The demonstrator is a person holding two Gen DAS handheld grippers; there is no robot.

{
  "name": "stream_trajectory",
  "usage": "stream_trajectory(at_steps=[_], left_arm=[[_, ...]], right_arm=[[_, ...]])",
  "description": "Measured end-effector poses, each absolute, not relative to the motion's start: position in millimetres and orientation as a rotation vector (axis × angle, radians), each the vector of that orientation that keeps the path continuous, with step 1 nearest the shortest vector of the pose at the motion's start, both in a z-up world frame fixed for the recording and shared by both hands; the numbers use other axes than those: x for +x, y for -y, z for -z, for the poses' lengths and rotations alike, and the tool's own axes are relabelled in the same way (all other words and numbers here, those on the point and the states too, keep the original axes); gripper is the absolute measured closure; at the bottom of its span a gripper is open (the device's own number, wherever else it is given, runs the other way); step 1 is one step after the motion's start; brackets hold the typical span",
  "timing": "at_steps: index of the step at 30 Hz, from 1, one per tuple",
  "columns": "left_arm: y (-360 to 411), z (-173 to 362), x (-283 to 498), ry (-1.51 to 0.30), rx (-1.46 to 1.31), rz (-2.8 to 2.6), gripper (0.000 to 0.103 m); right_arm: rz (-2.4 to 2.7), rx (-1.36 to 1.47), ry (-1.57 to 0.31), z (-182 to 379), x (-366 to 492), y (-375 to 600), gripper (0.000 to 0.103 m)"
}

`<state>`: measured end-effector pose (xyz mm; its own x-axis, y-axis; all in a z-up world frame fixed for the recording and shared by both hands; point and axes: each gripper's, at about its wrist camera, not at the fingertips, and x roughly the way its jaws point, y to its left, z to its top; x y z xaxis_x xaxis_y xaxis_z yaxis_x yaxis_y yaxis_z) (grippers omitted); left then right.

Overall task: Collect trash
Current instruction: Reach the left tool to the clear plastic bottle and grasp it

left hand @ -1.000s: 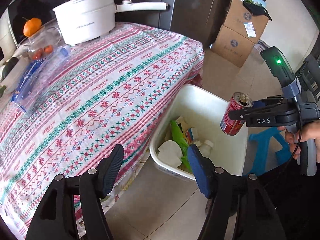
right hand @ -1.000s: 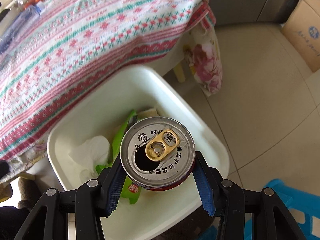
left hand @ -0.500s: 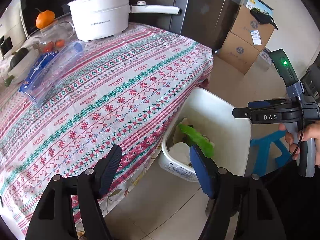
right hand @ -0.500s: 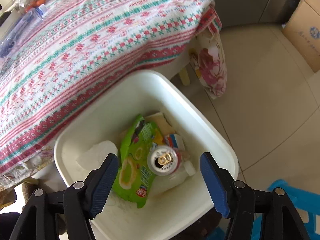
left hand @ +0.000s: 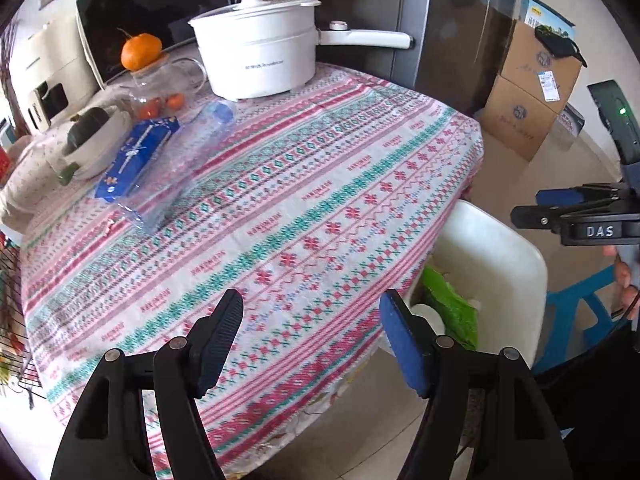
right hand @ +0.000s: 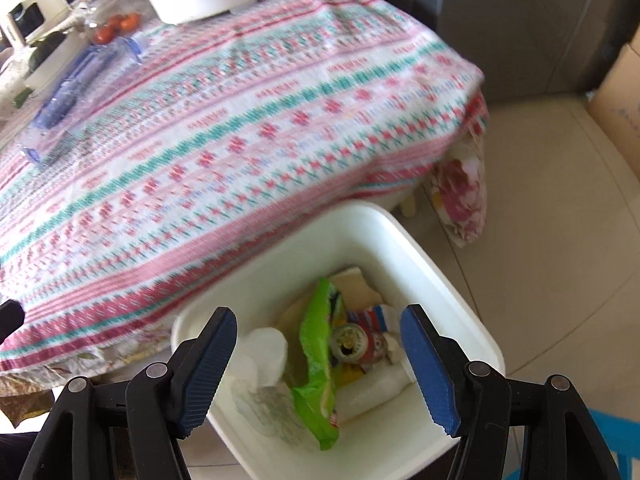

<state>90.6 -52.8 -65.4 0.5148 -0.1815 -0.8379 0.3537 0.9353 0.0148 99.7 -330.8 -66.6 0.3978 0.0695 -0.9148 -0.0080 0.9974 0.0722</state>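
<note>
The white trash bin (right hand: 460,276) stands on the floor by the table's corner. In it lie a red drink can (right hand: 362,344), a green snack bag (right hand: 320,360), white tissue (right hand: 260,356) and other scraps. My right gripper (right hand: 320,320) hangs open above the bin with nothing between its fingers. The left wrist view shows that gripper (left hand: 560,216) side-on over the bin (left hand: 500,256). My left gripper (left hand: 310,308) is open and empty above the tablecloth's near edge. A crushed clear plastic bottle with a blue label (left hand: 160,164) lies on the table's far left.
A white electric pot (left hand: 260,56), a glass jar topped by an orange (left hand: 142,52) and a bowl (left hand: 92,140) crowd the table's back. Cardboard boxes (left hand: 528,92) stand by the dark cabinets. A blue stool (left hand: 572,312) sits beside the bin.
The right gripper opened and the red can dropped into the bin. Both grippers rose; the left one swung from the bin toward the table.
</note>
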Motion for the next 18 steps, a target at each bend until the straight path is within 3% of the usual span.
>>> stream_trajectory(at_steps=[9,18], left_arm=[[4,63,165,-1.014,0.162,0.227,0.030],[-21,94,274,-1.075,0.266,0.133,0.029]], right_arm=[[-0.129,0.034,-1.022,20,146,288,0.019],[-0.107,-0.016,-0.956,19,176,272,0.017]])
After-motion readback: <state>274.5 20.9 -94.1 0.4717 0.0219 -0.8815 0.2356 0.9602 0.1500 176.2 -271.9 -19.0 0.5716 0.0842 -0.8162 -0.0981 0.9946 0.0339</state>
